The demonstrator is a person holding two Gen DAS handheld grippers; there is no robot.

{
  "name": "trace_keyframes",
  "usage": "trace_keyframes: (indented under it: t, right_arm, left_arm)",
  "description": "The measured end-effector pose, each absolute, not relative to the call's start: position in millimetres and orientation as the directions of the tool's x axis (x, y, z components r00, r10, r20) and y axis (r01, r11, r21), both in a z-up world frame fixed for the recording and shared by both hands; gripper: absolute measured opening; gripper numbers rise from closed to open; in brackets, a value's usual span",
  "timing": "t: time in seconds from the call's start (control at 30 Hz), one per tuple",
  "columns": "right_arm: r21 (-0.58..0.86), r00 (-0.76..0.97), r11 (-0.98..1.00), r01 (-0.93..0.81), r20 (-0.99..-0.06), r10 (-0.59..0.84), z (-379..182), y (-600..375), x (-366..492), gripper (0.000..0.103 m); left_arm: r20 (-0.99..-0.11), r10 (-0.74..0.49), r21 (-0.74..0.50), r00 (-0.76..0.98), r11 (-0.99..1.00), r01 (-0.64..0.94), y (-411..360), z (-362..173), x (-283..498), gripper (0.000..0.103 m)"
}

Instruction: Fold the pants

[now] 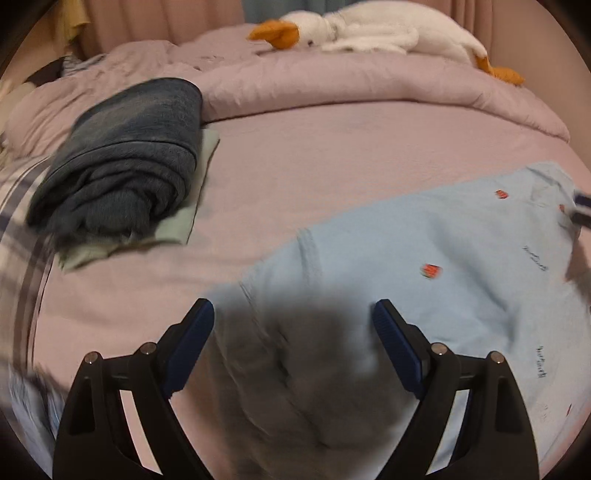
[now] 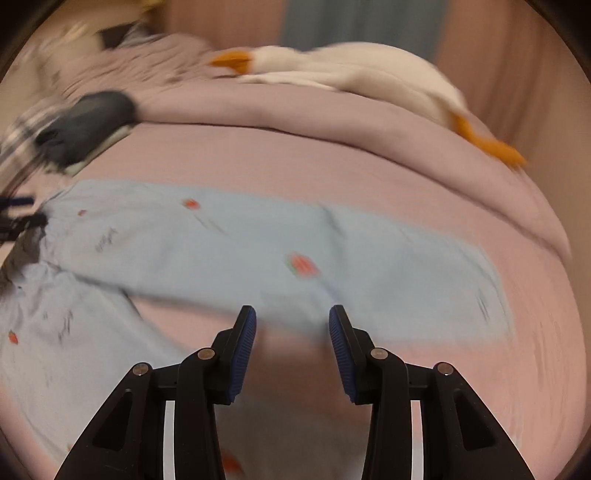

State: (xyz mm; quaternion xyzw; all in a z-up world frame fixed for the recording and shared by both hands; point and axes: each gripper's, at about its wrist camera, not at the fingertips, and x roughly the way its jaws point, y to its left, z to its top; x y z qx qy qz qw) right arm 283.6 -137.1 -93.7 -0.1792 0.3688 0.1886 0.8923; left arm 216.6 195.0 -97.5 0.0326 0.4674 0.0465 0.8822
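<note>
Pale blue pants [image 2: 229,240] with small red motifs lie spread on a pink bed [image 1: 332,147], one leg stretching right just beyond the right gripper [image 2: 291,317], whose jaws stand parted with nothing clearly between them. The left gripper [image 1: 293,314] hovers wide open over the pants' near end, gripping nothing, though blur clouds that spot. Far left sits a folded dark garment [image 1: 122,155]; a white plush goose [image 1: 369,33] rests on the far duvet [image 1: 369,85].

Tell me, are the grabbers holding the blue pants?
No. The left gripper and right gripper both hang open over the light blue pants, with nothing pinched between their pads.
</note>
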Motion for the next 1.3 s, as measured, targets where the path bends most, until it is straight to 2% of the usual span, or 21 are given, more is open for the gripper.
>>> trace_keyframes:
  t: [0.17, 0.27, 0.47, 0.57, 0.63, 0.67, 0.7, 0.73, 0.83, 0.9, 0.97, 1.07, 1.13, 1.17, 1.2, 1.23, 1.27, 1.3]
  right_arm:
    - [-0.225, 0.603, 0.788, -0.573, -0.767, 0.219, -86.9, -77.6, 331.4, 0.045]
    - [-0.250, 0.565, 0.752, -0.610, -0.803, 0.192, -93.4, -50.5, 362.4, 0.045]
    - [-0.213, 0.454, 0.658, -0.722, -0.864, 0.219, -103.6, -21.6, 370.7, 0.045]
    - [-0.197, 0.370, 0.613, -0.765, -0.914, 0.167, -120.4, -10.4, 369.5, 0.045]
    - [-0.184, 0.346, 0.601, -0.778, -0.924, 0.165, -123.8, -8.0, 372.9, 0.045]
    - [-0.169, 0.332, 0.602, -0.780, -0.928, 0.169, -123.0, -7.0, 373.2, 0.036]
    - [-0.175, 0.328, 0.589, -0.789, -0.931, 0.162, -122.5, -3.5, 370.8, 0.010]
    - [-0.199, 0.343, 0.568, -0.798, -0.926, 0.157, -121.2, 1.6, 367.3, 0.001]
    - [-0.294, 0.407, 0.517, -0.804, -0.906, 0.117, -119.3, 13.6, 353.3, 0.001]
    - [-0.325, 0.460, 0.543, -0.774, -0.878, 0.131, -111.5, 16.2, 354.3, 0.001]
    - [-0.297, 0.471, 0.607, -0.737, -0.870, 0.145, -109.6, 16.6, 363.9, 0.001]
    - [-0.409, 0.536, 0.611, -0.678, -0.844, 0.031, -131.5, 24.3, 368.5, 0.001]
    - [-0.377, 0.531, 0.644, -0.666, -0.845, 0.055, -130.2, 23.6, 367.8, 0.001]
    - [-0.351, 0.521, 0.658, -0.666, -0.851, 0.074, -125.9, 21.6, 366.9, 0.005]
    - [-0.276, 0.478, 0.678, -0.682, -0.869, 0.127, -115.4, 15.4, 366.4, 0.015]
    - [-0.246, 0.464, 0.680, -0.690, -0.872, 0.155, -108.6, 9.1, 362.8, 0.023]
    - [-0.245, 0.465, 0.676, -0.696, -0.870, 0.164, -101.4, 2.6, 361.5, 0.044]
    - [-0.254, 0.468, 0.671, -0.696, -0.870, 0.156, -96.6, -1.7, 361.8, 0.060]
  left_arm:
    - [-0.857, 0.072, 0.095, 0.511, 0.995, 0.018, 219.6, -104.4, 240.0, 0.089]
    - [-0.885, -0.007, 0.037, 0.465, 0.996, 0.084, 227.6, -109.7, 247.6, 0.089]
    - [-0.924, -0.147, -0.082, 0.352, 0.977, 0.195, 240.8, -118.5, 259.3, 0.089]
    - [-0.947, -0.134, -0.070, 0.292, 0.973, 0.221, 241.4, -126.3, 264.5, 0.082]
    - [-0.940, -0.157, -0.073, 0.302, 0.960, 0.271, 233.4, -120.7, 261.3, 0.056]
    - [-0.936, -0.163, -0.072, 0.311, 0.956, 0.283, 230.6, -117.2, 260.1, 0.032]
    - [-0.933, -0.129, -0.027, 0.336, 0.956, 0.293, 226.8, -112.6, 257.3, 0.021]
    - [-0.931, -0.125, -0.022, 0.342, 0.957, 0.290, 226.3, -111.0, 255.9, 0.021]
    - [-0.918, -0.083, 0.023, 0.387, 0.964, 0.263, 225.0, -108.6, 249.1, 0.018]
    - [-0.917, -0.078, 0.009, 0.391, 0.976, 0.216, 228.2, -111.3, 243.6, 0.023]
    - [-0.916, -0.069, 0.009, 0.395, 0.981, 0.194, 226.9, -116.5, 242.3, 0.027]
    - [-0.912, -0.045, 0.041, 0.407, 0.979, 0.200, 220.0, -116.0, 235.0, 0.035]
    - [-0.914, -0.043, 0.044, 0.404, 0.978, 0.203, 221.6, -112.2, 230.0, 0.058]
    - [-0.916, -0.046, 0.040, 0.400, 0.978, 0.204, 226.8, -110.0, 231.7, 0.076]
    - [-0.916, -0.055, 0.031, 0.398, 0.978, 0.207, 229.8, -109.2, 229.9, 0.081]
    - [-0.920, -0.070, 0.014, 0.387, 0.977, 0.211, 233.5, -110.1, 228.6, 0.081]
    - [-0.929, -0.085, -0.005, 0.361, 0.976, 0.217, 239.1, -112.6, 228.0, 0.081]
    - [-0.935, -0.094, -0.016, 0.341, 0.974, 0.224, 240.6, -115.7, 228.1, 0.079]
